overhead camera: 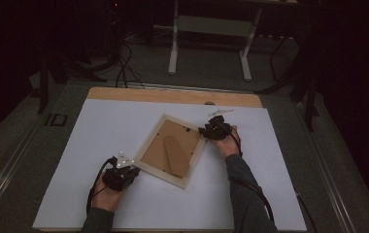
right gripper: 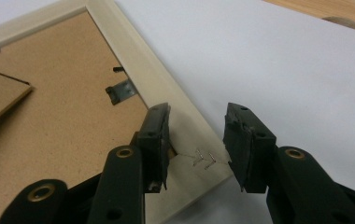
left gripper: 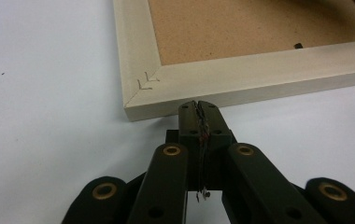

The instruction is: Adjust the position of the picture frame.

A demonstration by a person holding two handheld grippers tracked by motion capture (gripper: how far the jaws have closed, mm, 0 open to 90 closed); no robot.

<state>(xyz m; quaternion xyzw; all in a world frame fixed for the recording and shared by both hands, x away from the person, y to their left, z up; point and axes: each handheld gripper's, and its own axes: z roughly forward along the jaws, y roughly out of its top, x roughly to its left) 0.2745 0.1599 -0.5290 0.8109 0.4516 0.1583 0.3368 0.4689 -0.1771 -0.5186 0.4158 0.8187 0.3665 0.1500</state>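
Straddling frame (right gripper: 166,100) corner, right tongs (right gripper: 196,140) wide | left tongs (left gripper: 199,109) closed, empty, touching frame edge

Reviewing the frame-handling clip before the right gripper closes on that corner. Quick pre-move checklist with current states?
1. Picture frame lies face down and flat on the white sheet: ok.
2. Right gripper open, jaws straddling a frame corner: ok.
3. Right gripper pads pressing on the wood: not ok; a gap shows beside the outer jaw.
4. Left gripper shut, tip at the frame's outer edge beside the near corner: ok.
5. Left gripper truly touching that edge: cannot tell.
6. Metal tab on the backing board clear of the right gripper: ok.
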